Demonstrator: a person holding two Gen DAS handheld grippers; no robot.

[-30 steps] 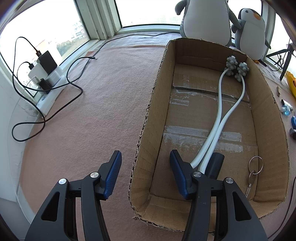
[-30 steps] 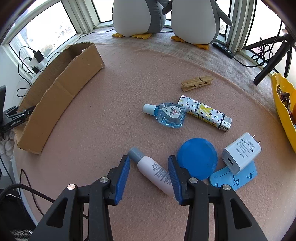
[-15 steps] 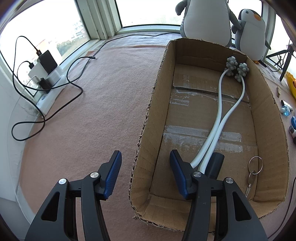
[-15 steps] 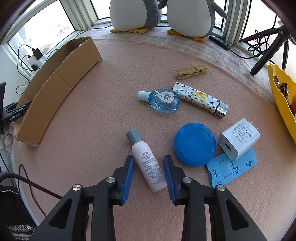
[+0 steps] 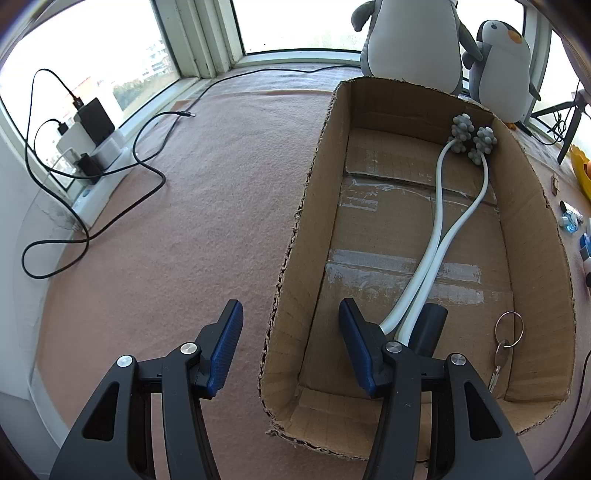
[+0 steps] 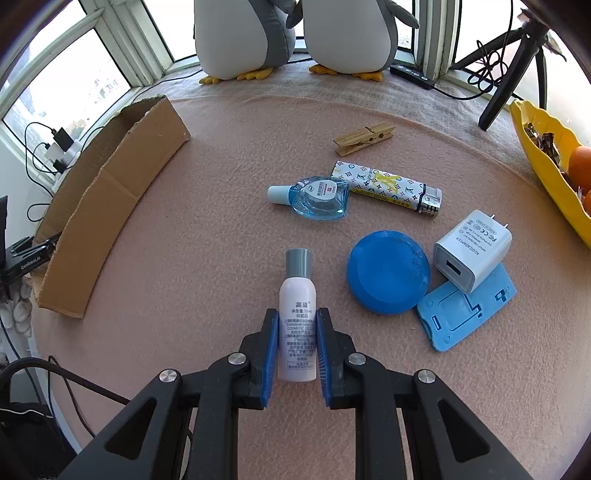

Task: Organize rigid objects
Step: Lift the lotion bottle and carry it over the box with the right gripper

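My right gripper (image 6: 295, 321) is shut on a small white bottle with a grey cap (image 6: 297, 295), which lies on the pink felt table with its cap pointing away. Beyond it lie a blue eye-drop bottle (image 6: 319, 197), a patterned lighter (image 6: 388, 188), a wooden clothespin (image 6: 364, 138), a blue round lid (image 6: 388, 271), a white charger (image 6: 472, 247) and a blue phone stand (image 6: 467, 306). My left gripper (image 5: 290, 325) is open and empty, straddling the left wall of the cardboard box (image 5: 291, 236). The box holds a white massager with grey heads (image 5: 443, 221) and a key on a ring (image 5: 506, 339).
The box also shows in the right wrist view (image 6: 110, 206) at the left. Two plush penguins (image 6: 295, 33) stand by the window. A yellow fruit tray (image 6: 546, 155) is at the right edge, a black tripod (image 6: 513, 66) behind it. Chargers and black cables (image 5: 92, 147) lie left of the box.
My right gripper has closed its jaws onto the white bottle, and the bottle has turned to lie straight along the fingers. The left gripper has not moved.
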